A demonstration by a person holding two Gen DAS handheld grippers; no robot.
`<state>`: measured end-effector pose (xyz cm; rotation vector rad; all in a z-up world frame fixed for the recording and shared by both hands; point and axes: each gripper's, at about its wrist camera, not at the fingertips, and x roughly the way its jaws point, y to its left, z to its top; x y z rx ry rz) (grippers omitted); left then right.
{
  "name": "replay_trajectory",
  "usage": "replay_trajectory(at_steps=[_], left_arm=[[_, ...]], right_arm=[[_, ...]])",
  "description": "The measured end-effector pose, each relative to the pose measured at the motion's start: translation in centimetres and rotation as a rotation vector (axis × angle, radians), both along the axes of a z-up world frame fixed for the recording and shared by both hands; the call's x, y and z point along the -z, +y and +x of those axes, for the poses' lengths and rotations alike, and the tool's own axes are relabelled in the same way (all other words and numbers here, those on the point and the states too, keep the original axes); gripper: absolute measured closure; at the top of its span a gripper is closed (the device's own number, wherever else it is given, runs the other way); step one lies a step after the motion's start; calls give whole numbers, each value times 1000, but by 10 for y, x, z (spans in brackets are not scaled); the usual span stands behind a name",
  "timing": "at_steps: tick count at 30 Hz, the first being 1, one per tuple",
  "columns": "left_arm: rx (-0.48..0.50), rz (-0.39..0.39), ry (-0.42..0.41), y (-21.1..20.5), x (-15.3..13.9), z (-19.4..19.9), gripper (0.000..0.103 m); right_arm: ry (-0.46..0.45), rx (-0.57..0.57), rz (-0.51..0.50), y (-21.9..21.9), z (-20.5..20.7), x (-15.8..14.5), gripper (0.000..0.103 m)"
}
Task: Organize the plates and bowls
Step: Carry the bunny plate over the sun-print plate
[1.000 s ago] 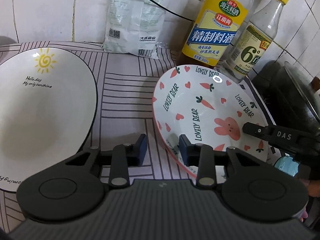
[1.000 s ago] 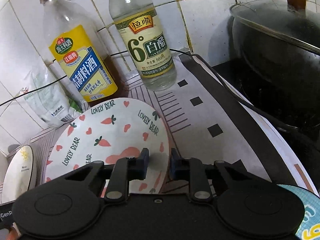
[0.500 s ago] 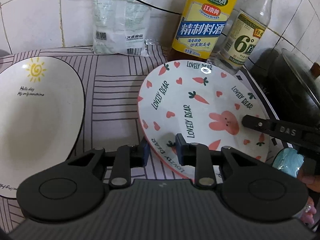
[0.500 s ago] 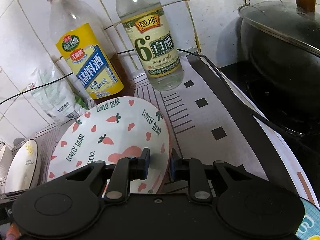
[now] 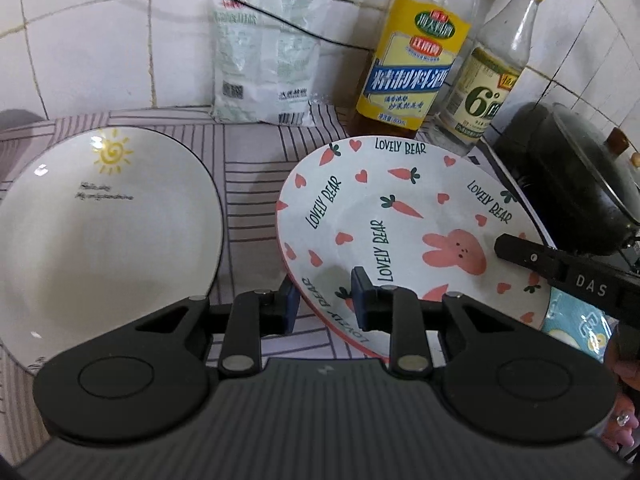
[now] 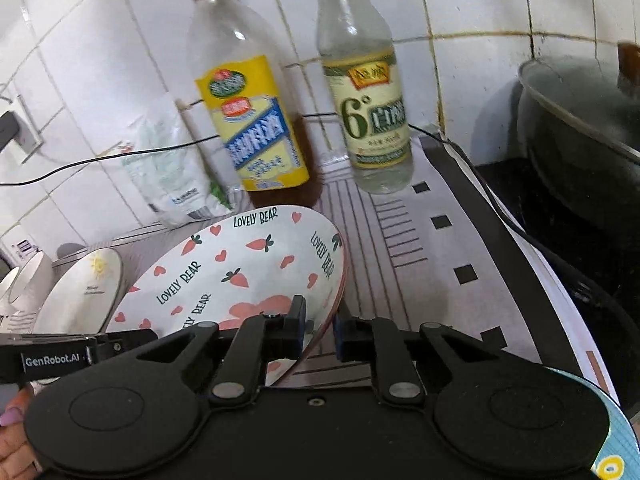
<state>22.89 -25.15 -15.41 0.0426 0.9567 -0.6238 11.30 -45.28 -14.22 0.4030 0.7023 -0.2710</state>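
Left wrist: both tools, left tool (image 5: 324,304) and right tool (image 6: 320,330), clamp round glossy carrot-print plate (image 5: 400,216).

The light is soft and even, rather dim. Small glare spots sit on the sun plate (image 5: 104,216) and the bottles. The right wrist view is blurred, mainly the bottle labels (image 6: 256,136). Both views bend strongly at the edges, with dark corners.

A rabbit plate (image 5: 400,224) sits right of a sun plate (image 5: 100,232) on a lined mat (image 5: 252,200); two bottles (image 5: 416,60) and a bag (image 5: 272,52) stand behind, against the wall.
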Motion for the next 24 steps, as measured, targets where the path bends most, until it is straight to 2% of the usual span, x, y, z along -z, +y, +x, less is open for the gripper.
replay_trajectory(at_steps=[9,15,18,24], left_arm=[[7,-1,-35,31,-37,-5,78],[34,27,-58,63,-57,-18,77],[17,37,-59,86,-63,-26,77],[-34,72,-94,127,-69,-39,77]], right_arm=[[-29,-40,-16,23,-3,-30,84],[-40,-67,33,42,-4,-44,84],[-50,-96,73,55,-6,-45,84],[-62,-162,91,97,-4,-34,84]])
